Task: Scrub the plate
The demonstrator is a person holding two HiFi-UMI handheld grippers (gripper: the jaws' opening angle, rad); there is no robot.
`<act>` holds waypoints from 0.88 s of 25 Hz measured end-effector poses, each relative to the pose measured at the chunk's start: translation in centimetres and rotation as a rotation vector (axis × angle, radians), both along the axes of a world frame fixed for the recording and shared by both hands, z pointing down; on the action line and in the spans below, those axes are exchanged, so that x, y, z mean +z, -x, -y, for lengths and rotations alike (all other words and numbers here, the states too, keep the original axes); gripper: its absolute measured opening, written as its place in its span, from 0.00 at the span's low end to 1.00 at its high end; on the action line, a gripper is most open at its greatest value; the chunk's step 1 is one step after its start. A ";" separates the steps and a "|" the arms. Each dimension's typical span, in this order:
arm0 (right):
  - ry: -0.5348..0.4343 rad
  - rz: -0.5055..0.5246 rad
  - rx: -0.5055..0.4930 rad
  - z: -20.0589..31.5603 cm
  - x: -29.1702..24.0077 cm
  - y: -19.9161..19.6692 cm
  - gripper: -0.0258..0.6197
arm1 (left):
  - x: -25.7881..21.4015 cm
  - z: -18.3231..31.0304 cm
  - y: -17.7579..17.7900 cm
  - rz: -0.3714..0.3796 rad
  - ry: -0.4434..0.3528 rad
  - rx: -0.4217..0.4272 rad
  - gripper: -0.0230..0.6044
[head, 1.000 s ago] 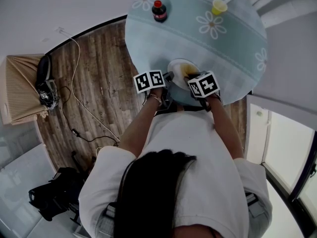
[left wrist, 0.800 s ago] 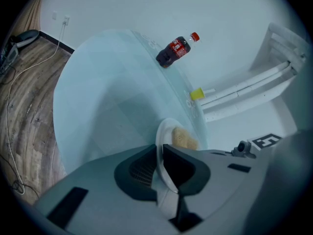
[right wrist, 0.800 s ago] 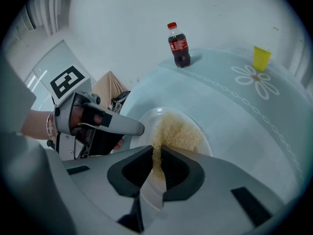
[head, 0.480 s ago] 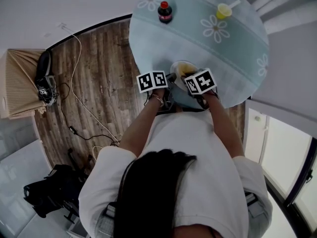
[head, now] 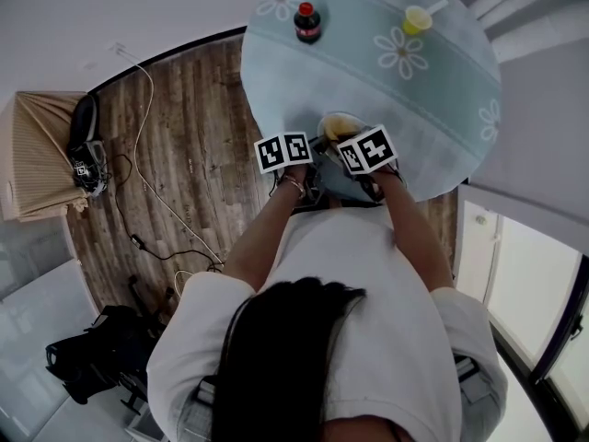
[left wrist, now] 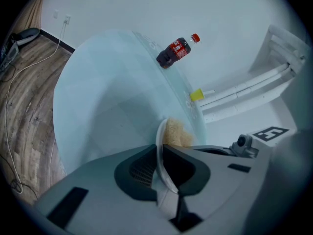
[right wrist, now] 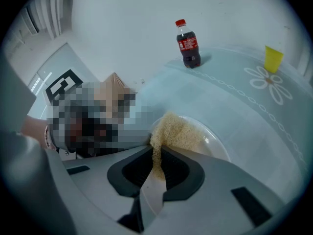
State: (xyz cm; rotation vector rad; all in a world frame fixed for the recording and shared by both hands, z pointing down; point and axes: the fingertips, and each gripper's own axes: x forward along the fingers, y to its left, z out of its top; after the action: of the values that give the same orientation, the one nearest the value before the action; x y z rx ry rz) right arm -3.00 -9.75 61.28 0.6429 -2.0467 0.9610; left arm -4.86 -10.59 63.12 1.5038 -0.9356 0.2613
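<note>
A white plate (head: 331, 123) lies near the front edge of the round pale-blue table (head: 423, 90). My left gripper (head: 316, 145) is shut on the plate's rim (left wrist: 160, 146), which stands edge-on between its jaws (left wrist: 159, 155). My right gripper (head: 344, 138) is shut on a yellowish scrub sponge (right wrist: 175, 130), and the sponge rests on the plate (right wrist: 217, 146). From the left gripper view the sponge (left wrist: 176, 134) shows just behind the rim. The two grippers stand close side by side over the plate.
A dark soda bottle (head: 308, 22) and a yellow cup (head: 416, 18) stand at the far side of the table. Daisy prints mark the tablecloth. Left of the table, cables (head: 138, 164) run over the wooden floor, and a beige curtain hangs there.
My right gripper has slid the sponge a little leftward across the plate, toward the left gripper. The left gripper and the plate have kept still.
</note>
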 end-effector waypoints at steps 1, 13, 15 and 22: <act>-0.003 -0.001 -0.002 0.0 0.0 0.1 0.13 | 0.0 0.0 0.0 -0.001 -0.001 -0.001 0.11; 0.024 0.015 -0.010 -0.9 -0.1 0.1 0.13 | 0.0 0.1 0.1 -0.003 -0.001 -0.016 0.11; 0.026 0.013 -0.013 -1.1 -0.2 0.0 0.13 | -0.1 0.1 0.1 -0.001 -0.002 -0.018 0.11; 0.045 0.008 -0.046 -2.7 -0.3 -1.2 0.13 | 0.0 0.1 0.2 0.003 0.000 -0.022 0.11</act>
State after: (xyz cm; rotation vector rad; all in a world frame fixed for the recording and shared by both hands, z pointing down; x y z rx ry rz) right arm -1.78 -7.04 60.99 0.5669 -2.0317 0.9820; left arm -5.04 -10.65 63.07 1.4930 -0.9546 0.2478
